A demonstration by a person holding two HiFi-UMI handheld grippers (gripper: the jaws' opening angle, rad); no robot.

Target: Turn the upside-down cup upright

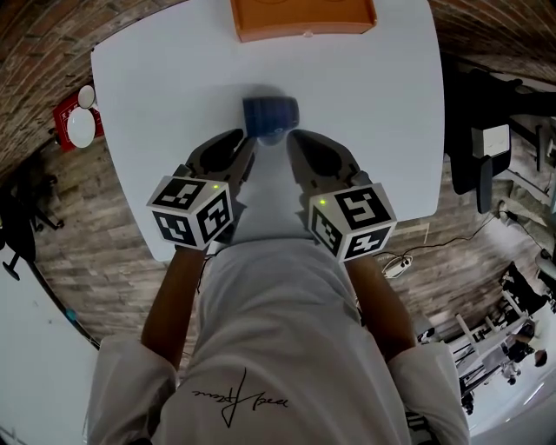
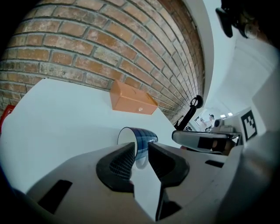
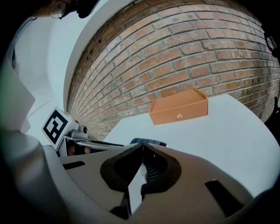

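Observation:
A dark blue cup (image 1: pixel 270 116) with a white inside hangs tilted just above the white table (image 1: pixel 365 113), blurred in the head view. In the left gripper view the cup (image 2: pixel 139 136) lies on its side with its mouth turned left. My left gripper (image 2: pixel 141 148) is shut on the cup's near lower part, which sits in the narrow gap between the jaws. In the head view the left gripper (image 1: pixel 250 144) meets the cup from the near left. My right gripper (image 1: pixel 294 139) is just right of the cup, shut and holding nothing. Its jaws (image 3: pixel 142 146) hide most of the cup (image 3: pixel 148 141).
An orange box (image 1: pixel 302 17) stands at the table's far edge, beyond the cup, also seen as the orange box (image 2: pixel 131 101) and the orange box (image 3: pixel 179 109). A brick wall rises behind it. A red and white object (image 1: pixel 78 120) lies on the floor at left, a black chair (image 1: pixel 473 139) at right.

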